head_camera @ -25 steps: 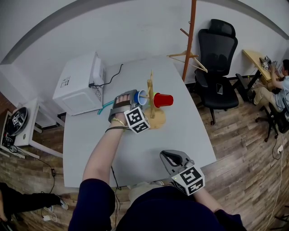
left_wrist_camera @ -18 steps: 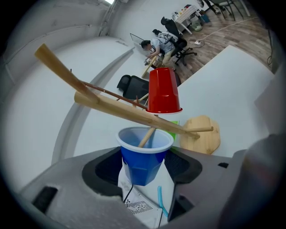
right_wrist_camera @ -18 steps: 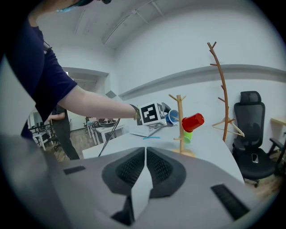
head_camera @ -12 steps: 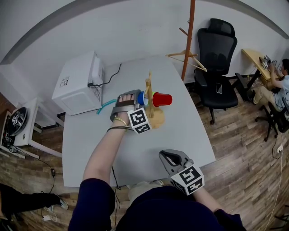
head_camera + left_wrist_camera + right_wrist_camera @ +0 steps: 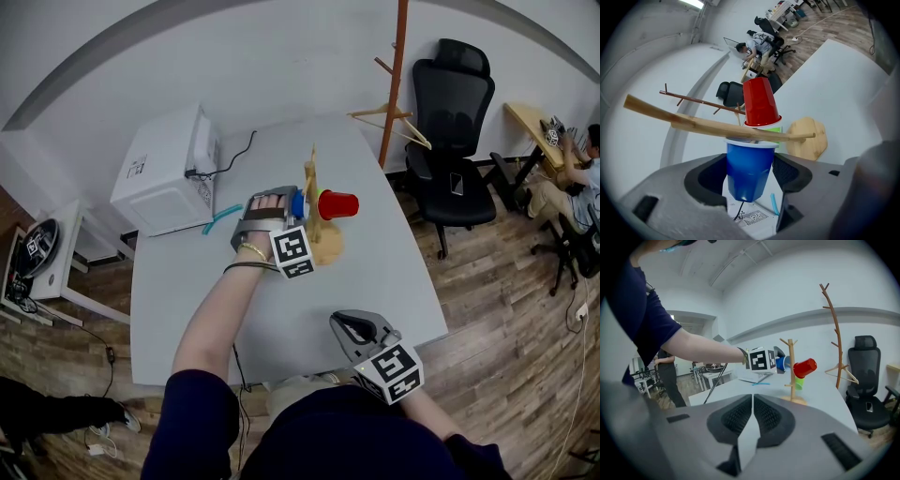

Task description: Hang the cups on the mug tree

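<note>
A wooden mug tree (image 5: 313, 199) stands on its round base (image 5: 327, 247) mid-table. A red cup (image 5: 338, 204) hangs on its right side, and a green cup (image 5: 774, 130) shows just behind it. My left gripper (image 5: 285, 204) is shut on a blue cup (image 5: 296, 202). The cup's mouth is pressed against the tree's left side. In the left gripper view the blue cup (image 5: 747, 171) sits between both pads, under the trunk (image 5: 717, 126). My right gripper (image 5: 349, 326) rests shut and empty near the table's front edge, its pads (image 5: 740, 416) together.
A white appliance (image 5: 164, 173) with a black cable stands at the table's back left, a teal straw (image 5: 220, 217) beside it. A wooden coat stand (image 5: 394, 84) and a black office chair (image 5: 453, 131) are behind the table. A person (image 5: 581, 178) sits far right.
My left gripper has rolled and brought the blue cup a little rightward, closer against the tree. The right gripper has stayed put.
</note>
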A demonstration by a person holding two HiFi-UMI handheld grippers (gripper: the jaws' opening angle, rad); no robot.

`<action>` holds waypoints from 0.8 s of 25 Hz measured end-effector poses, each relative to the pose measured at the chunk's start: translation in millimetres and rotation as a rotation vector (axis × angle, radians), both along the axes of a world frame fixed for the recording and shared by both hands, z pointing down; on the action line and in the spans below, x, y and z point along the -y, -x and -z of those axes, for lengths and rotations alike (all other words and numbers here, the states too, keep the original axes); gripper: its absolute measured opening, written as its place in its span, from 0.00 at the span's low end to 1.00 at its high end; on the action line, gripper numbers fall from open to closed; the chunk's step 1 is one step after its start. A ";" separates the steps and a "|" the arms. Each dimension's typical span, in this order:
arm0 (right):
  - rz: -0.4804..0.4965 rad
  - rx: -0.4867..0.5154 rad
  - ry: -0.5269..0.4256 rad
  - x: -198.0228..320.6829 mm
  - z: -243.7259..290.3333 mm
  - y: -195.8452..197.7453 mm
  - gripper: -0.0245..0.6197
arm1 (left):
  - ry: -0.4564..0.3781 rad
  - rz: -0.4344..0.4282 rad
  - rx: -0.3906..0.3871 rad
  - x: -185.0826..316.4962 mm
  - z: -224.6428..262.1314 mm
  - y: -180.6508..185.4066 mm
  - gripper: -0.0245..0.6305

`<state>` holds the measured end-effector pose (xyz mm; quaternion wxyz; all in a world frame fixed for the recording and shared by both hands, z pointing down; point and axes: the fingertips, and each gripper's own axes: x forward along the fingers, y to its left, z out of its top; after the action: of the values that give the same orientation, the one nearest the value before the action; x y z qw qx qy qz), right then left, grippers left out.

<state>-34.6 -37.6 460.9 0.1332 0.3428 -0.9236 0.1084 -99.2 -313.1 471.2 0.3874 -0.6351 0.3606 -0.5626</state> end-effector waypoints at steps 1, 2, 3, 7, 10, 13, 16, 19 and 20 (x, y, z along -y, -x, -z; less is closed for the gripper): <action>0.003 0.000 0.000 -0.2 0.0 0.6 0.09 | -0.001 -0.002 0.004 -0.6 0.4 0.3 0.50; 0.005 0.000 -0.001 -0.6 0.0 1.3 0.09 | -0.003 -0.005 0.007 -1.3 1.1 0.4 0.51; 0.008 0.000 -0.001 -1.1 0.1 1.9 0.09 | -0.006 -0.009 0.009 -2.3 1.9 0.3 0.50; 0.016 0.000 -0.005 -4.5 0.4 3.7 0.09 | -0.004 -0.014 0.007 -7.4 2.8 -1.2 0.51; 0.021 0.001 -0.008 -6.8 1.6 4.4 0.09 | -0.004 -0.015 0.011 -11.0 2.9 -1.6 0.51; 0.026 0.002 -0.008 -8.9 2.6 5.6 0.09 | -0.004 -0.010 0.008 -14.0 4.5 0.5 0.51; 0.034 0.001 -0.009 -11.5 2.3 7.4 0.09 | -0.004 -0.005 -0.001 -18.0 5.1 2.7 0.51; 0.048 -0.001 -0.011 -14.3 1.8 10.6 0.09 | -0.011 -0.002 -0.007 -23.4 7.8 4.9 0.51; 0.054 -0.002 -0.011 -15.3 1.5 11.8 0.09 | -0.012 0.001 -0.013 -25.3 8.9 5.6 0.51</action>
<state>-46.4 -22.3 459.3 0.1352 0.3186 -0.9329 0.0992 -104.8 -287.8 462.3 0.3886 -0.6363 0.3668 -0.5564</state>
